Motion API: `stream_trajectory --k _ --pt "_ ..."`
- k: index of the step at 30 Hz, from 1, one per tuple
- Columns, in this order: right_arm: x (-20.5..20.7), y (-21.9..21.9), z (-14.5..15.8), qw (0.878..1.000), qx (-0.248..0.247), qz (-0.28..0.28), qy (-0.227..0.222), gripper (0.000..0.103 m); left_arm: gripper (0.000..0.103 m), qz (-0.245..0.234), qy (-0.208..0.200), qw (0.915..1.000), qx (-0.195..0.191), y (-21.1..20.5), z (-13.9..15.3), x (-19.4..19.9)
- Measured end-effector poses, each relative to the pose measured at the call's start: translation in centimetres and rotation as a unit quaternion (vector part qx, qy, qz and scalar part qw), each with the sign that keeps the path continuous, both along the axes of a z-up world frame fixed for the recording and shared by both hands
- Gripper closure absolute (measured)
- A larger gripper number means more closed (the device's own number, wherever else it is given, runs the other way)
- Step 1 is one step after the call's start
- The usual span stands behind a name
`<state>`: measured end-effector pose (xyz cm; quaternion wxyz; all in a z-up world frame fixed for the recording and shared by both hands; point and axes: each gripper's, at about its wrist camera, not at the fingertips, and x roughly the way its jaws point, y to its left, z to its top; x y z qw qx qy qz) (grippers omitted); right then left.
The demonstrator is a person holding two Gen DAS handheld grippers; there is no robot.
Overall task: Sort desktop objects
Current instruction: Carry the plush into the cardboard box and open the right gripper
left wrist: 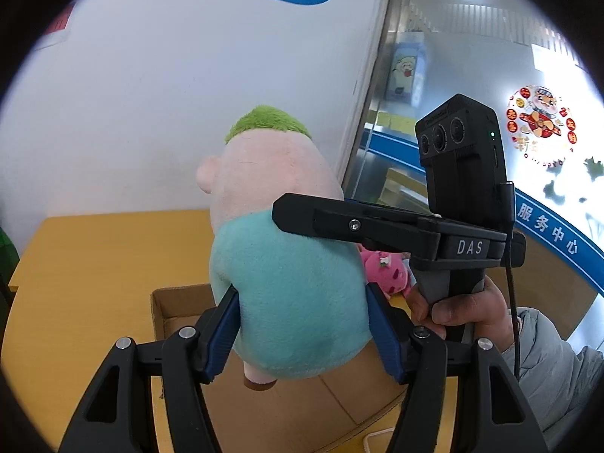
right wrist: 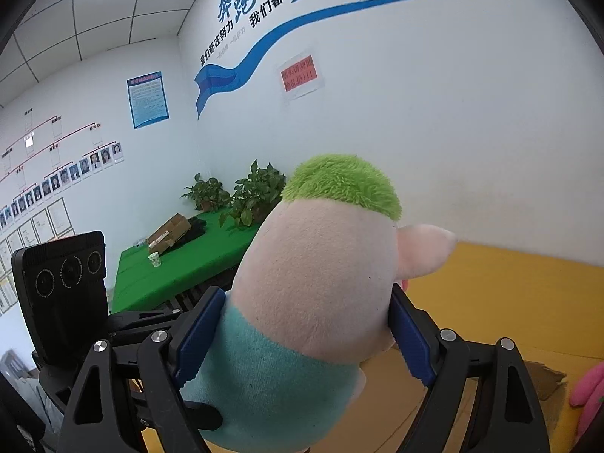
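Plush toy [left wrist: 287,264], pink head, green hair, teal body, held above cardboard box [left wrist: 177,302] on yellow worktop [left wrist: 94,256]. Left gripper [left wrist: 302,328] jaws clamped on teal body; right gripper [right wrist: 302,336] jaws clamped on toy near head. Only left view shows pink toy [left wrist: 385,271] behind and hand [left wrist: 460,309] on right gripper's handle. Only right view shows green table [right wrist: 158,275], potted plants [right wrist: 241,192].

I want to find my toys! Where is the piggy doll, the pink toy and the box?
piggy doll [left wrist: 294,302]: left wrist view, on its teal body.
pink toy [left wrist: 385,273]: left wrist view, on its pink middle.
box [left wrist: 177,302]: left wrist view, on its back cardboard wall.
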<state>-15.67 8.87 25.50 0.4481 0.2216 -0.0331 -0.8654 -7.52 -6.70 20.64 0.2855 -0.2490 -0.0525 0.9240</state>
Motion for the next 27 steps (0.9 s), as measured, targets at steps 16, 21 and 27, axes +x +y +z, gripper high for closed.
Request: stream_trajectory --k 16,21,27 --pt "-16.5 -5.5 -19.8 0.978 -0.018 0.013 -0.207 0.024 0.040 0.051 -0.212 0.9758 0.023 -4.5 -14.5 -10.7" --pt "-17.8 -7.0 -23.5 0.966 0.004 -0.003 -0.259 0.024 0.040 0.069 -0.252 0.9647 0.030 -6.2 -16.4 -11.0" --pt "-19.0 -7.7 -26.3 0.953 0.006 -0.017 -0.302 0.022 0.039 0.091 -0.275 0.9570 0.020 -7.6 -17.3 -11.6"
